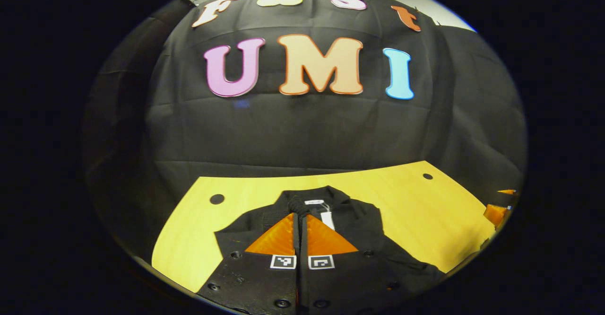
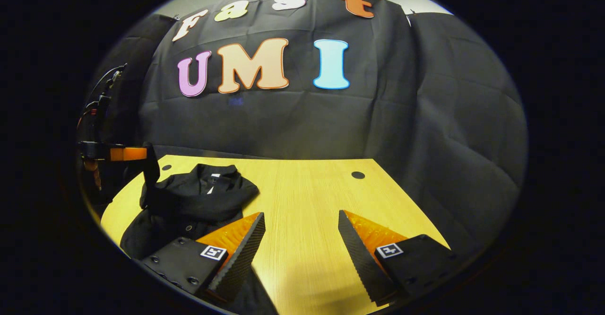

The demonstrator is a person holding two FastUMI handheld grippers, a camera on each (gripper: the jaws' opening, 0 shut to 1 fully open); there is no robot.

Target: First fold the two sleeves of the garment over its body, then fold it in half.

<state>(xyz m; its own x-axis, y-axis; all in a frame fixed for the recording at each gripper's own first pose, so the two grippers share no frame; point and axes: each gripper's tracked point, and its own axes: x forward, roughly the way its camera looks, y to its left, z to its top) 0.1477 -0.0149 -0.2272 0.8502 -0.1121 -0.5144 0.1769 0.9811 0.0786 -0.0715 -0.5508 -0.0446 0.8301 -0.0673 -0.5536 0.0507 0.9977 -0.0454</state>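
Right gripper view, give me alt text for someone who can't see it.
The right gripper, jaws wide open, hangs over a bare wooden table. To its left lies a black garment, one sleeve lifted off it by the left gripper.

your left gripper (image 1: pixel 300 220) hides the middle of the garment (image 1: pixel 359 225) on the table (image 1: pixel 416 211). the garment's bottom part is cut off at the picture's edge. its small white tag (image 1: pixel 327 219) is too tiny to read.
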